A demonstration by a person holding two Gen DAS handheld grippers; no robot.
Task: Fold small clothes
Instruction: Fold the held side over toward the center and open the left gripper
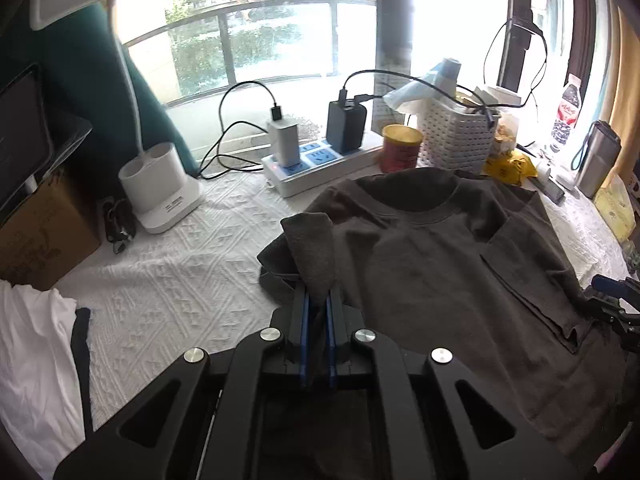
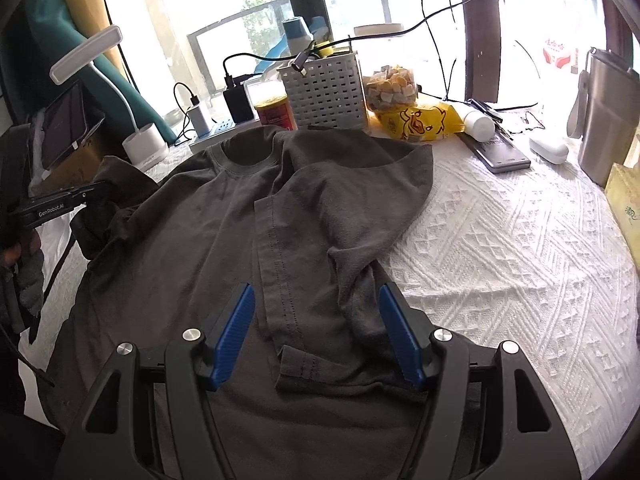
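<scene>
The left hand-held gripper (image 1: 316, 300) is clenched on the left sleeve of the dark T-shirt (image 1: 460, 264) spread on the white surface (image 2: 520, 240) (right sleeve already folded in); the right hand-held gripper (image 2: 316, 332) hangs released; next, probably, carrying that sleeve across the chest.

— Left gripper (image 1: 318, 300): state?
— Jaws closed tight on a fold of the dark T-shirt (image 1: 460, 264), blue pads nearly meeting, cloth standing up between them. Angled downward, at the shirt's left side.

— Right gripper (image 2: 318, 308): state?
— Jaws spread wide, blue pads well apart. Angled down over the folded-in sleeve at the near right; sleeve lying between the fingers, not pinched.
</scene>
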